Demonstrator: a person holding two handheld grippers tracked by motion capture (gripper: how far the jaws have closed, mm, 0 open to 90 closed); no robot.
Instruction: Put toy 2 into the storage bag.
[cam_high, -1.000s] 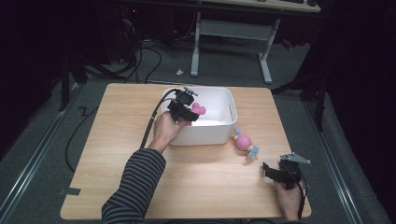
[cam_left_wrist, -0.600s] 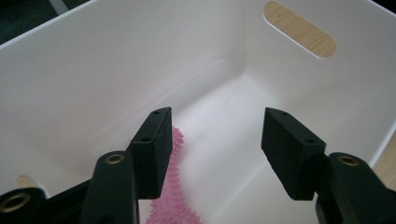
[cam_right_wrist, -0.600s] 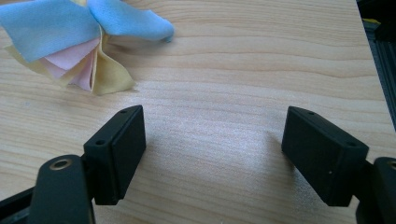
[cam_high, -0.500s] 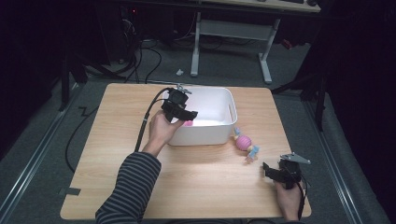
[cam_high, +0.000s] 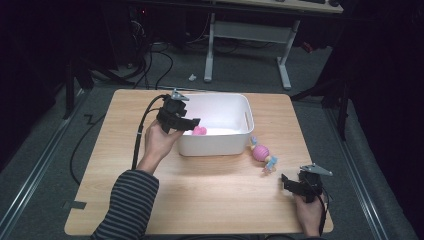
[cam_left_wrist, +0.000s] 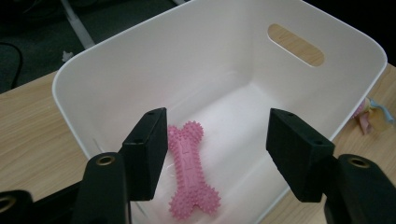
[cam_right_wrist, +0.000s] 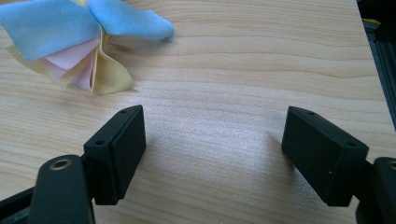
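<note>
Right now the left gripper (cam_left_wrist: 212, 154) hangs over the near edge of the white bin (cam_left_wrist: 93, 65), its jaws spread wide and holding nothing, and the pink bone toy (cam_left_wrist: 191, 175) lies flat on the bin floor just below and between them. To finish the drop cleanly, I'd say lift straight up and clear the rim without nudging the bin. Off at the table's near right corner, the right gripper (cam_right_wrist: 212, 156) sits low with jaws apart, the colourful fabric toy (cam_right_wrist: 81, 39) just ahead of it.
</note>
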